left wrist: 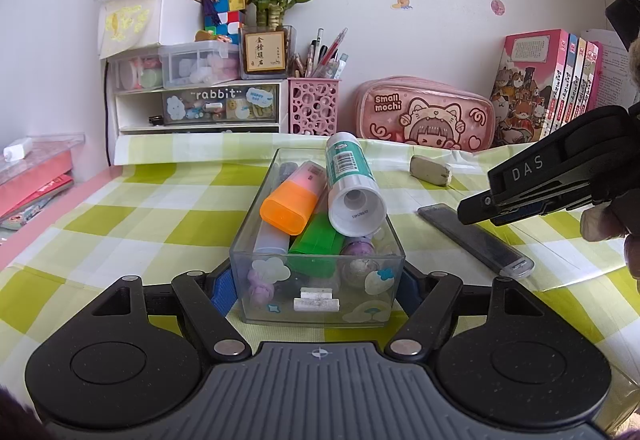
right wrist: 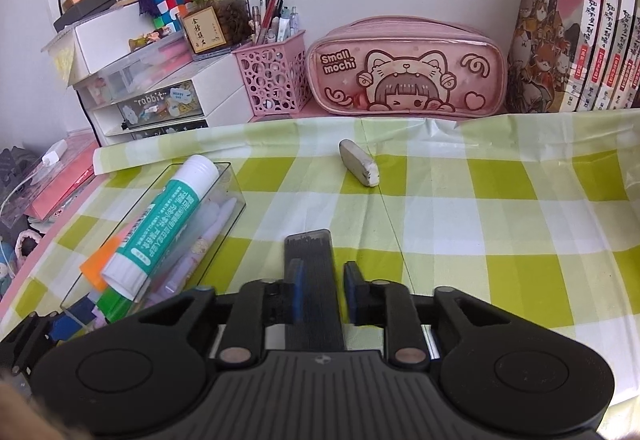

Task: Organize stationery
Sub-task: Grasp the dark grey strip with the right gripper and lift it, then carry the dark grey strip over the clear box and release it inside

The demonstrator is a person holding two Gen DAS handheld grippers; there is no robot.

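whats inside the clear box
In the clear box: a glue stick lying on top, an orange highlighter, a green one and purple pens. Whatever lies beneath them is covered.

Desk under green-checked cloth (right wrist: 500,208): clear box (left wrist: 384,240), eraser (right wrist: 359,162), flat dark case (right wrist: 310,272); pink pouch (right wrist: 406,66), books (right wrist: 576,24) behind.
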